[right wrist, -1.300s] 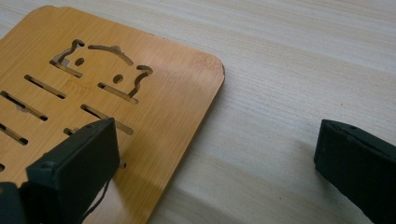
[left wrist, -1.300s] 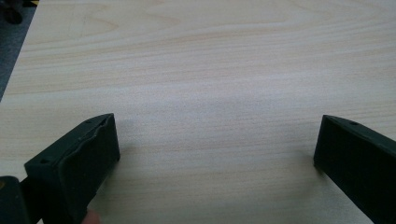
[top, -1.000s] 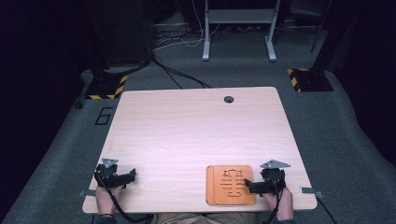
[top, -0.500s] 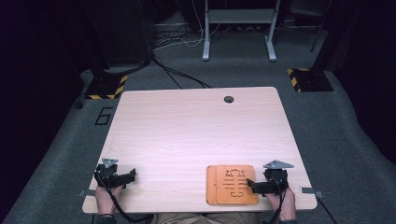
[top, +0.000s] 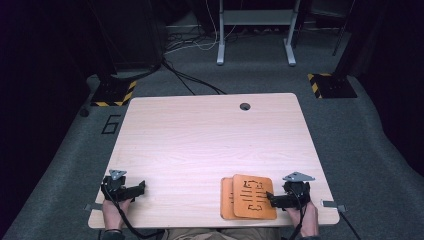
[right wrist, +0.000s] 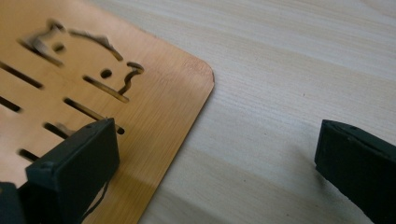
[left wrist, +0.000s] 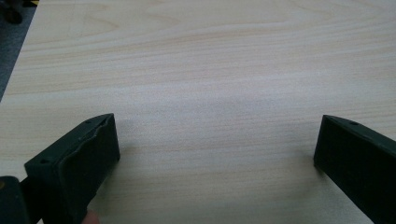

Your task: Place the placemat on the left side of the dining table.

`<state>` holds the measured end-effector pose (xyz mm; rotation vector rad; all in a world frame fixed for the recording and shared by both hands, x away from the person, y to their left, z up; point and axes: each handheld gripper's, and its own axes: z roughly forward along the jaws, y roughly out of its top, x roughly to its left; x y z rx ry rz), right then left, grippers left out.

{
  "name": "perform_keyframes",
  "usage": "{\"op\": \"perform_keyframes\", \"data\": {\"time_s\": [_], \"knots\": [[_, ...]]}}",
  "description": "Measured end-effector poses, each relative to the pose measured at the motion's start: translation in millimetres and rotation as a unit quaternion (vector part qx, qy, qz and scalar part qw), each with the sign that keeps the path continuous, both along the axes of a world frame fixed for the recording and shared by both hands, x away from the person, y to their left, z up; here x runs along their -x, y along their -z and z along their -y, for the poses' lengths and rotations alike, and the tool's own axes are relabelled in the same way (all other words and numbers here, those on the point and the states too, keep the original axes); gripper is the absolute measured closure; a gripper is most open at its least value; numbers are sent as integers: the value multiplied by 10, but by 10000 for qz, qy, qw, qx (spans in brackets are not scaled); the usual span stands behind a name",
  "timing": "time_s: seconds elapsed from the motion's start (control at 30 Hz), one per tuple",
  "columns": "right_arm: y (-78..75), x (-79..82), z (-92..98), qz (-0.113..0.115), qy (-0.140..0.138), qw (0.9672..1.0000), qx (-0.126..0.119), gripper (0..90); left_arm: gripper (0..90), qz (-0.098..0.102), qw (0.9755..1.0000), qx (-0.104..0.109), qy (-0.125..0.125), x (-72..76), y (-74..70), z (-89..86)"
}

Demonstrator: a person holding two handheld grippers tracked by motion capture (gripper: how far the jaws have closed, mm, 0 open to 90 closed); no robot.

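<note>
Two thin orange wooden boards lie stacked near the table's front edge, right of centre. The top board [top: 252, 196] [right wrist: 93, 70] has slots and a cut-out animal shape. It sits askew, so the lower board [top: 226, 198] peeks out at its left. My right gripper [top: 272, 199] [right wrist: 217, 135] stands open at the top board's right edge, one jaw above the board and the other above bare wood. My left gripper [top: 140, 188] [left wrist: 218, 126] is open at the front left with nothing but bare tabletop between its jaws.
The light wooden table [top: 210, 140] has a round cable hole [top: 244, 106] near its far edge. Beyond it are grey carpet, cables, a white stand's legs [top: 255, 40] and yellow-black striped bases [top: 330, 85].
The top board has shifted to the right and turned a little, uncovering the left strip of the lower board. My right gripper has edged along with it. The left gripper has stayed put.
</note>
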<state>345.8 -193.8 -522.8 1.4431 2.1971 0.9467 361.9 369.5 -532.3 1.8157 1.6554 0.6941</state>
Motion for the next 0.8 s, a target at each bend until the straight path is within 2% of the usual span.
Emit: {"op": "perform_keyframes", "data": {"time_s": [0.07, 0.13, 0.5, 0.6, 0.8], "knots": [[6, 4, 19, 20, -20, 10000, 16, 0, 1, 1, 10000, -1, 1, 0, 0, 0], [16, 13, 28, -10, 15, 10000, -80, 0, 0, 0, 10000, -3, 1, 0, 0, 0], [27, 4, 38, 34, -29, 9999, -98, 0, 2, -38, 10000, 45, -64, 12, -11, 12], [29, 5, 40, 42, -32, 9999, -113, 0, 8, -107, 9998, 178, 22, 32, -47, 52], [32, 5, 43, 60, -24, 9999, -111, 0, 17, -79, 9992, 292, 253, 76, -174, 179]]}}
